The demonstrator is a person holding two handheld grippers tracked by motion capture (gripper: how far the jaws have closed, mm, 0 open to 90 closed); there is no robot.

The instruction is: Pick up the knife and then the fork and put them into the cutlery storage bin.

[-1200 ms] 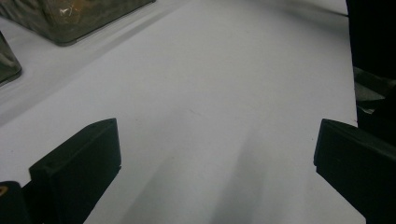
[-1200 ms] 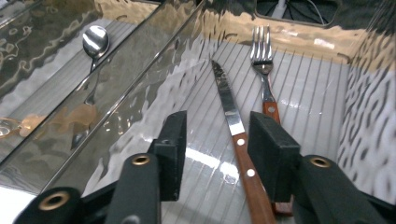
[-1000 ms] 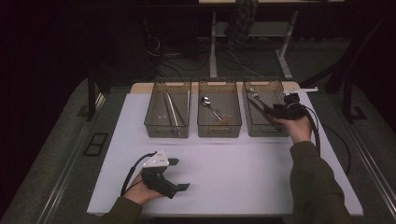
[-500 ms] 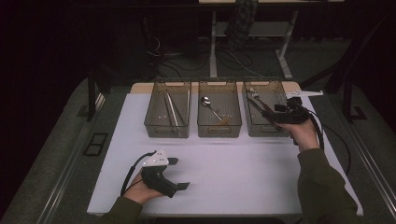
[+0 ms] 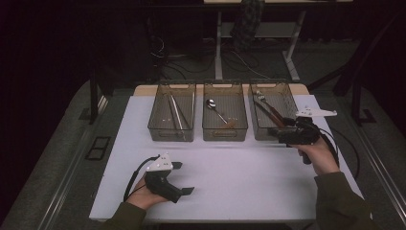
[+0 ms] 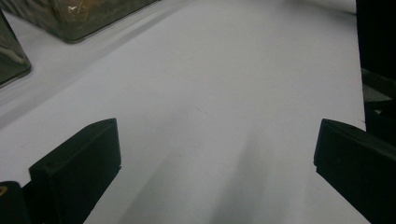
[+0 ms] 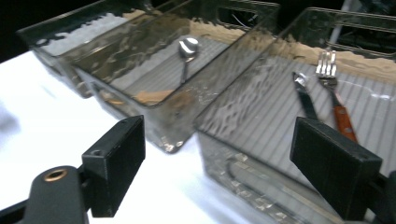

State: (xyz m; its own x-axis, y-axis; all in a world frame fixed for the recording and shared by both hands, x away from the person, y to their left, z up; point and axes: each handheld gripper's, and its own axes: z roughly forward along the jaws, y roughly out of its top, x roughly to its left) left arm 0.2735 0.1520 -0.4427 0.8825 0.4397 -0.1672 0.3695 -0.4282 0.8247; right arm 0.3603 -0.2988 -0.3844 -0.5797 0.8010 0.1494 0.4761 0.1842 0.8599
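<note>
Three clear bins stand in a row at the back of the white table (image 5: 239,172). Thin metal sticks lie in the left bin (image 5: 171,113). The middle bin (image 5: 224,114) holds a spoon (image 7: 187,49). In the right bin (image 5: 271,109) lie a fork (image 7: 329,70) with a brown handle and a dark-handled utensil (image 7: 306,98). My right gripper (image 5: 282,128) is open and empty, just outside that bin's front right corner; its jaws (image 7: 224,163) face the bins. My left gripper (image 5: 183,178) rests open and empty on the table's front left, over bare white surface (image 6: 215,168).
Beyond the table stand a desk frame and loose cables on a dark floor. A cable trails from the right gripper along the table's right edge (image 5: 352,158). Bare white surface lies between the two grippers and in front of the bins.
The right gripper has drawn back from over the right bin toward the person and now sits at its front right corner. The left gripper has stayed put.
</note>
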